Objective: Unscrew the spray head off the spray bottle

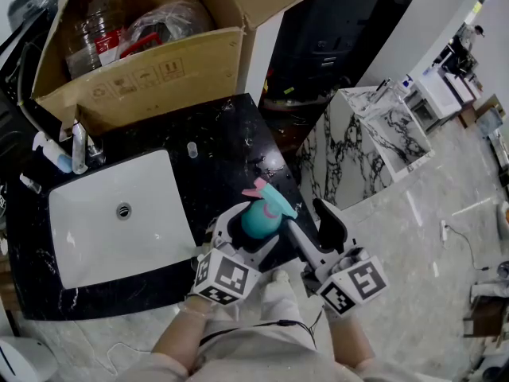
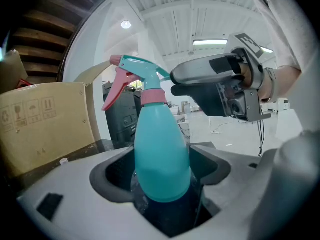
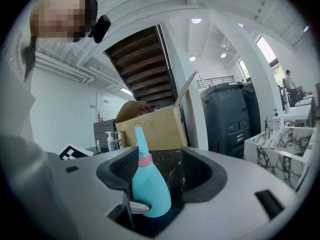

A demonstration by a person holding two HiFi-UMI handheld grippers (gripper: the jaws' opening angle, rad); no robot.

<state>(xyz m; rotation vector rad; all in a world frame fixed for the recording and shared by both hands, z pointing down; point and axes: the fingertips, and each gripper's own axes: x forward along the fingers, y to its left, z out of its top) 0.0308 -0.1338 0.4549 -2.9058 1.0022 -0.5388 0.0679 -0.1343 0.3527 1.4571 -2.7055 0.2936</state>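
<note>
Spray bottle (image 1: 258, 220): held upright above the near right corner of the black counter (image 1: 223, 126), with the spray head on. A cardboard box (image 1: 143, 74) stands at the far side of the counter, and a white sink (image 1: 159, 205) is set into it on the left.

The left hand-held gripper (image 2: 162, 179) is clamped on the teal body, one jaw on each side. The right hand-held gripper (image 3: 157, 171) has its jaws wide apart, close beside the spray head (image 2: 137, 76) and to its right. Nothing is pressed between them.

Likely faults from this position:
- The body is smooth and tapered. If the left clamp is weak, the bottle will probably turn with the head, and the thread will not loosen.
- If the right jaws close on the pink trigger (image 2: 114, 89) instead of the pink collar (image 2: 152, 97), the bottle may spray or the jaws may slip.
- An off-axis twist may tilt the bottle out of the left jaws and onto the counter edge.
</note>
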